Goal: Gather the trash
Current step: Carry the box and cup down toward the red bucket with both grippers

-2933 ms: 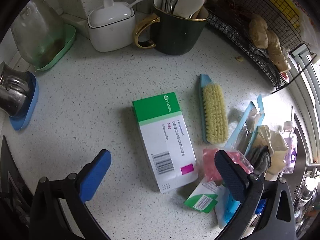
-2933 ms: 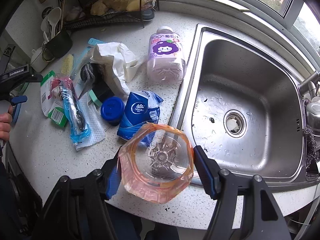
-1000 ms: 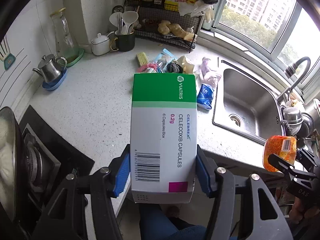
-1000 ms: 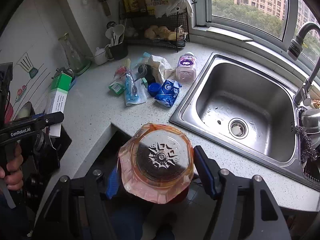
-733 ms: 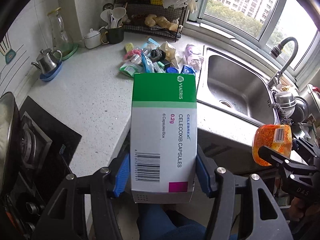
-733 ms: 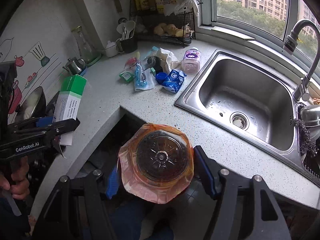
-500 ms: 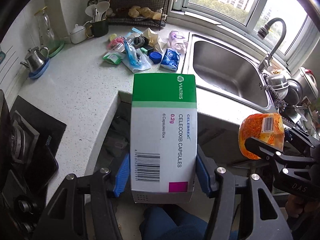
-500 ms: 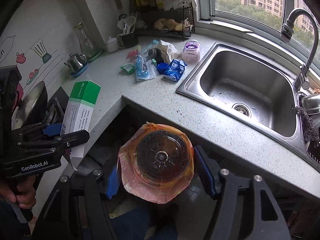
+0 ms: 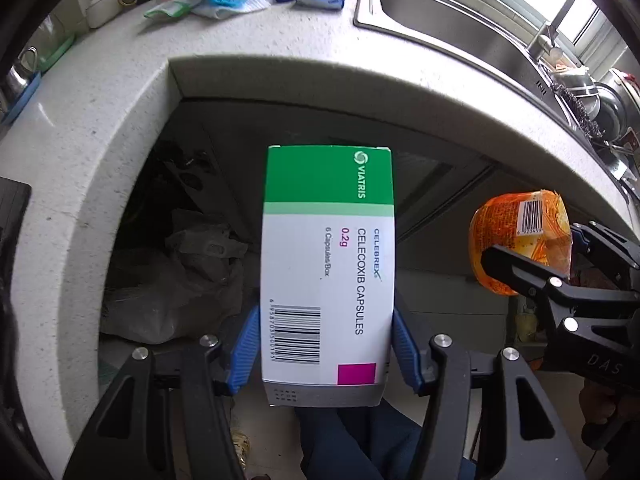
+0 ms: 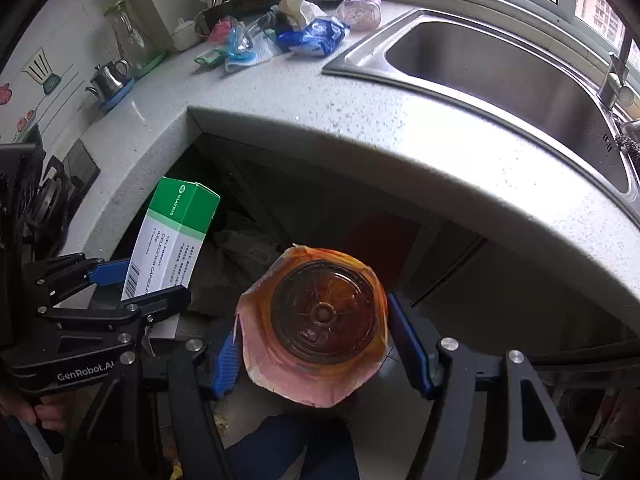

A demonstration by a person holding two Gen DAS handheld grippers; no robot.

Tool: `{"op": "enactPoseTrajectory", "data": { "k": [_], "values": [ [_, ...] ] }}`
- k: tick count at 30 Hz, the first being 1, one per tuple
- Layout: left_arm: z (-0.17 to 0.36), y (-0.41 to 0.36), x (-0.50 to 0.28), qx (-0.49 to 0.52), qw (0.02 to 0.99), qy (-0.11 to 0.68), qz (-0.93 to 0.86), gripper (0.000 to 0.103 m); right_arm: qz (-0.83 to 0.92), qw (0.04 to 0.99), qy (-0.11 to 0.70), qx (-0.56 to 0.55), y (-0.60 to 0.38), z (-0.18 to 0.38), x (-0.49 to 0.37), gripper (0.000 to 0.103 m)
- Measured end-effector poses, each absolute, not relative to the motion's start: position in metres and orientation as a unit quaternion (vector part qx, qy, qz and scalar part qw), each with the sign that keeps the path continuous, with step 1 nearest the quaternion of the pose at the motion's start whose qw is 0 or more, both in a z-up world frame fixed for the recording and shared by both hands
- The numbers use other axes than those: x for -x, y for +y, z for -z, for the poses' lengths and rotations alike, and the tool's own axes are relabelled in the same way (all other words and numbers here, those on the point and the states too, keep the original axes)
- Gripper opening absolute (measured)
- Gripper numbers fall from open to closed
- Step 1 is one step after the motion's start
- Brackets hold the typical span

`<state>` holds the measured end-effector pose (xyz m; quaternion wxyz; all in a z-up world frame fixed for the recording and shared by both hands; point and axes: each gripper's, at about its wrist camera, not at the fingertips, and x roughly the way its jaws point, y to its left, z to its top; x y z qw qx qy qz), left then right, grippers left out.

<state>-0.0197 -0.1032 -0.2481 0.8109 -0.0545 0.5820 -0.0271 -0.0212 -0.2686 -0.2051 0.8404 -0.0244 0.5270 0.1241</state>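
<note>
1. Green-and-white cardboard, a medicine box [image 9: 328, 276] printed VIATRIS and CELECOXIB CAPSULES, sits clamped between the blue pads [image 9: 243, 350] of the left gripper [image 9: 326, 350], its green end pointing away from the camera.
2. From the right wrist view the same medicine box [image 10: 174, 236] is held out in the air below the inner corner of the countertop [image 10: 360, 116], with the left gripper [image 10: 120, 284] pinching its barcode end.
3. Orange and translucent, a plastic cup [image 10: 320, 324] is squeezed between the blue pads [image 10: 408, 348] of the right gripper [image 10: 316, 348]; its base faces the camera and its rim looks crumpled.
4. In the left wrist view the plastic cup [image 9: 520, 240] shows a barcode sticker and sits in the right gripper [image 9: 532, 256], just to the right of the box and apart from it.
5. Both items hang below the countertop [image 9: 100, 120] edge, in front of a dark open space under it where a grey plastic bag [image 9: 172, 280] lies crumpled.
6. On the counter, well apart from both grippers, a heap of remaining trash [image 10: 276, 36] lies beside the steel sink [image 10: 500, 64]: a blue packet, pink and clear wrappers, crumpled white paper and a pale bottle.
7. A small metal teapot [image 10: 108, 78] stands on a blue saucer near the wall.
</note>
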Motion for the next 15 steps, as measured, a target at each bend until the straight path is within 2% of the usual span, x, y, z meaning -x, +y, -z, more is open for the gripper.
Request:
{"op": "enactPoseTrajectory", "data": {
  "k": [8, 15],
  "values": [
    [0.346, -0.114, 0.008, 0.052, 0.79, 0.61, 0.047, 0.056, -0.1, 0.83, 0.549, 0.016, -0.277, 0.297, 0.008, 0.064],
    [0.421, -0.136, -0.004, 0.02, 0.779, 0.621, 0.079, 0.057, -0.084, 0.835, 0.543, 0.009, -0.286, 0.354, 0.001, 0.064]
  ]
}}
